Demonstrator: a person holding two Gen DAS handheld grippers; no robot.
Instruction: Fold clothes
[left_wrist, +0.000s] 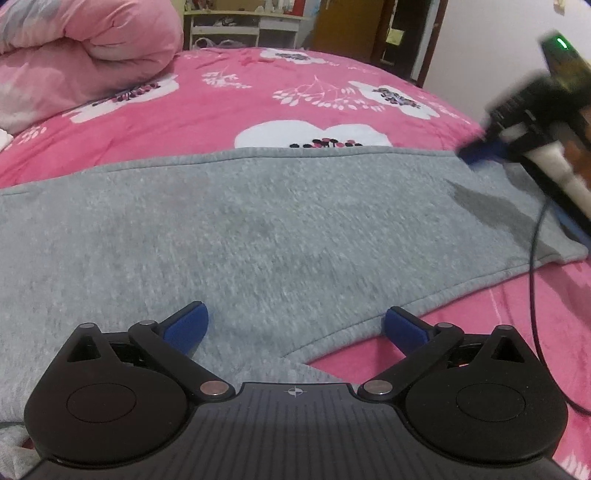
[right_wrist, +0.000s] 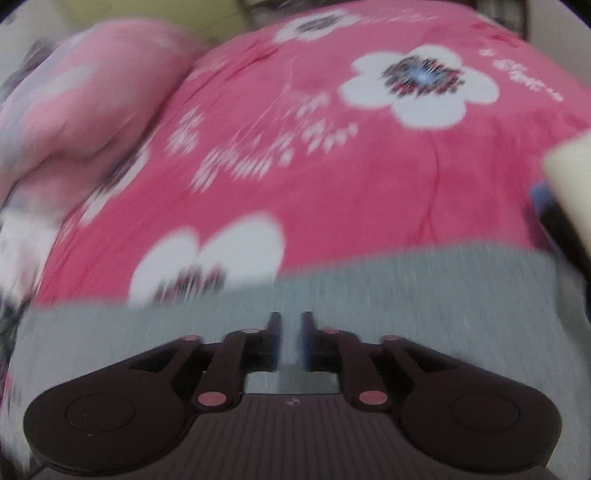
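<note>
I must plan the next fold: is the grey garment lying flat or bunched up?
Mostly flat: the grey garment lies smooth over the pink bedspread, hems straight; its near-left part is hidden.

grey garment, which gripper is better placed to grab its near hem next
Likely the left gripper: its jaws are wide open right over the grey garment's near hem. The right gripper sits at the far edge, jaws barely apart.

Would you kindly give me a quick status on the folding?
Left gripper open, empty, over grey garment. Right gripper slightly open, nothing between pads. Garment flat on pink bedspread. Black cable trails alongside.
</note>
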